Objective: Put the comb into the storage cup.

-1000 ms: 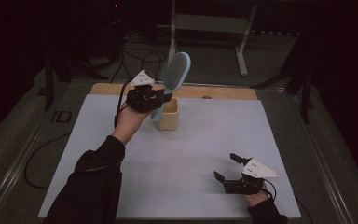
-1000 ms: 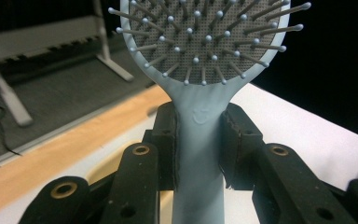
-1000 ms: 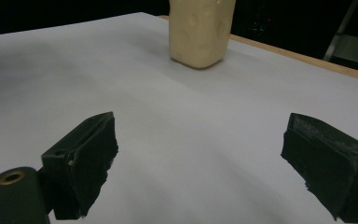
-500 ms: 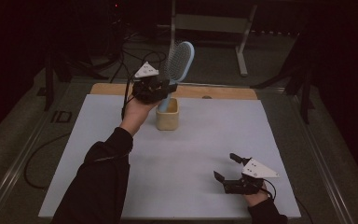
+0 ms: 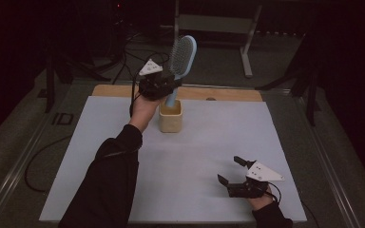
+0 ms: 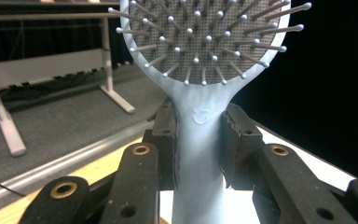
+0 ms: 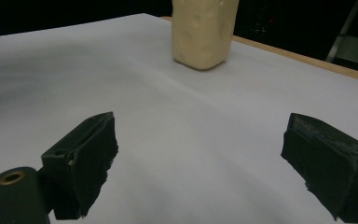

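The left hand-held gripper clamps a pale blue hairbrush by its neck, handle tip just above the cream holder below it. Keeping the brush upright should clear the rim. The right hand-held gripper rests open on the worktop.

My high view sits above the near edge of the bench, looking forward and down. My left gripper view looks outward past the far edge, tight on the hairbrush. My right gripper view skims low across the bench, sharing the cream cup with the high view.
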Motion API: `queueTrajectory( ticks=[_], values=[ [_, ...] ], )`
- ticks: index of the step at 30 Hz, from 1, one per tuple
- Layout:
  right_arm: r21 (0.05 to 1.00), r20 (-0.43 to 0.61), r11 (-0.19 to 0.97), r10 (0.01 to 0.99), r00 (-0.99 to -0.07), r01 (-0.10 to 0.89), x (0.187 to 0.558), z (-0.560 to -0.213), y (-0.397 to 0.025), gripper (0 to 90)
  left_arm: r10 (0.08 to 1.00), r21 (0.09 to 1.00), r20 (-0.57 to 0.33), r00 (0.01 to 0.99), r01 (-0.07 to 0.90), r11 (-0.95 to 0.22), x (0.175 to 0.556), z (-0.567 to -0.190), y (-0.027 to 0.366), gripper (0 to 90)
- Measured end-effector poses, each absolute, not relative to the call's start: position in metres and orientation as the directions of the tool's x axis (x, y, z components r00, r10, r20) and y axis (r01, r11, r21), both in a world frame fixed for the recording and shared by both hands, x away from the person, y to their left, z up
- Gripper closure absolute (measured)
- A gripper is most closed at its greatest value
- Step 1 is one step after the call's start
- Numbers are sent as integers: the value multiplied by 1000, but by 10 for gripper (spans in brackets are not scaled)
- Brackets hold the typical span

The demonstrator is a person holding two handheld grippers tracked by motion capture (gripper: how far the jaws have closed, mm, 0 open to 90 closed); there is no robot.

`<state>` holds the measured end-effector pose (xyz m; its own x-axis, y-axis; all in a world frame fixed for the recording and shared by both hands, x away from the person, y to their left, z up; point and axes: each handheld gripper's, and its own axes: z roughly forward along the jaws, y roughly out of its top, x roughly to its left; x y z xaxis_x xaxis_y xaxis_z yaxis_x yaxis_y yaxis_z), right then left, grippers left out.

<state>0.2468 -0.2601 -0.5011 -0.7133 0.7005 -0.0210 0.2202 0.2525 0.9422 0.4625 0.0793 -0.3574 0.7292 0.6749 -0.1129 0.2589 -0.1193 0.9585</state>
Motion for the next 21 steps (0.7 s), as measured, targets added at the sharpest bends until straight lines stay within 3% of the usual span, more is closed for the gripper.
queueTrajectory(
  ticks=[21],
  values=[
    [943,-13,248,691,-723,220,247,-502,-260,99,701,970,-127,702,235,-60,476,-392,80,697]
  ],
)
